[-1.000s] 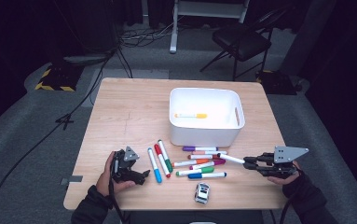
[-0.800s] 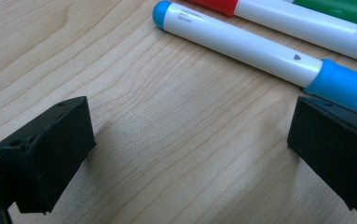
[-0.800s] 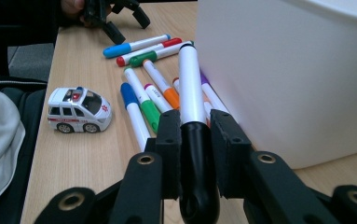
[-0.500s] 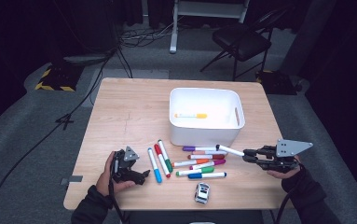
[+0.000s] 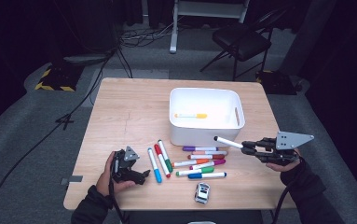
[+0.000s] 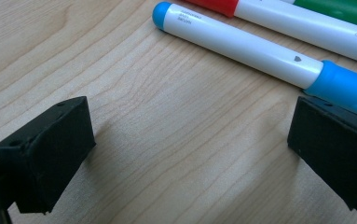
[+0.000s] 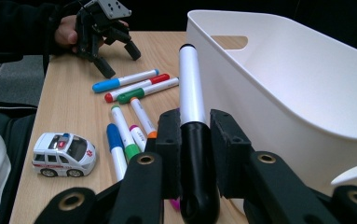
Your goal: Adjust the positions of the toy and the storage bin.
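My right gripper [image 5: 246, 147] [image 7: 192, 133] is shut on a black-capped white marker [image 5: 228, 142] [image 7: 190, 88], held above the table just right of the white bin [image 5: 206, 115] [image 7: 288, 79], its tip toward the bin's front right corner. Inside the bin lies a yellow marker [image 5: 191, 115]. Several loose markers [image 5: 199, 163] lie in front of the bin. My left gripper [image 5: 136, 174] [image 6: 190, 154] rests open on the table at the front left, nothing between its fingers. Just beyond it lie a blue marker [image 6: 260, 49] [image 5: 154, 165], a red one [image 5: 161, 159] and a green one [image 5: 166, 157].
A small white toy ambulance [image 5: 202, 192] [image 7: 64, 155] stands near the table's front edge. The wooden table [image 5: 129, 116] is bare to the left of the bin. A dark chair [image 5: 241, 42] and cables lie on the floor beyond the table.
My right gripper has lifted the black-capped marker off the table and carried it up toward the bin's front right corner. The left gripper has stayed in place.
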`<state>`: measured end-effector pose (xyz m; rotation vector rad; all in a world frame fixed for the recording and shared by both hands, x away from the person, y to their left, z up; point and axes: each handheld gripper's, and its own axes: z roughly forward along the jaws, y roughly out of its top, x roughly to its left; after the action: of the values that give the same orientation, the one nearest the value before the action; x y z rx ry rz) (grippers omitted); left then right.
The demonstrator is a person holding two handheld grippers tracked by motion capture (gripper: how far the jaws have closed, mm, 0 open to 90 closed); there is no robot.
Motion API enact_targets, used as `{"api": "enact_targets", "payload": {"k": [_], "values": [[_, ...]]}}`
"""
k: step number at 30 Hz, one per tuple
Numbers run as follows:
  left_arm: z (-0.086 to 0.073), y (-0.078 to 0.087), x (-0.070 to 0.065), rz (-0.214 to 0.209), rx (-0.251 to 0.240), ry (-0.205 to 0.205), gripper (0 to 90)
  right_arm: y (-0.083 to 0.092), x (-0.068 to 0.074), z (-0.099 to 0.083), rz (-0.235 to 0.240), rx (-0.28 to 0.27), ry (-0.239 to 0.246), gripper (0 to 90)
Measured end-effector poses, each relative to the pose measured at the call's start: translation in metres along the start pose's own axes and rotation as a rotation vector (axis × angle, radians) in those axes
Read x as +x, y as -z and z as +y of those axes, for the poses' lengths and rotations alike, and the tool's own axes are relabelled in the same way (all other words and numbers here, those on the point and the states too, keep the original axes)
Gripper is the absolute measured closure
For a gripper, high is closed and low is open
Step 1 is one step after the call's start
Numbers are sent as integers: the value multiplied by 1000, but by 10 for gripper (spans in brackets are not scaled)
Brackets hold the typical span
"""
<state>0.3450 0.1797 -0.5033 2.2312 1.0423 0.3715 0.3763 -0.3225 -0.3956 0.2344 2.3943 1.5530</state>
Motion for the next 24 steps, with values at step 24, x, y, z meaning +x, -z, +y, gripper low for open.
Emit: {"api": "enact_targets", "payload": {"k": [24], "values": [[0,0,0,-12,3,6,6,-9,-12,34,-5,-22,43,745]]}}
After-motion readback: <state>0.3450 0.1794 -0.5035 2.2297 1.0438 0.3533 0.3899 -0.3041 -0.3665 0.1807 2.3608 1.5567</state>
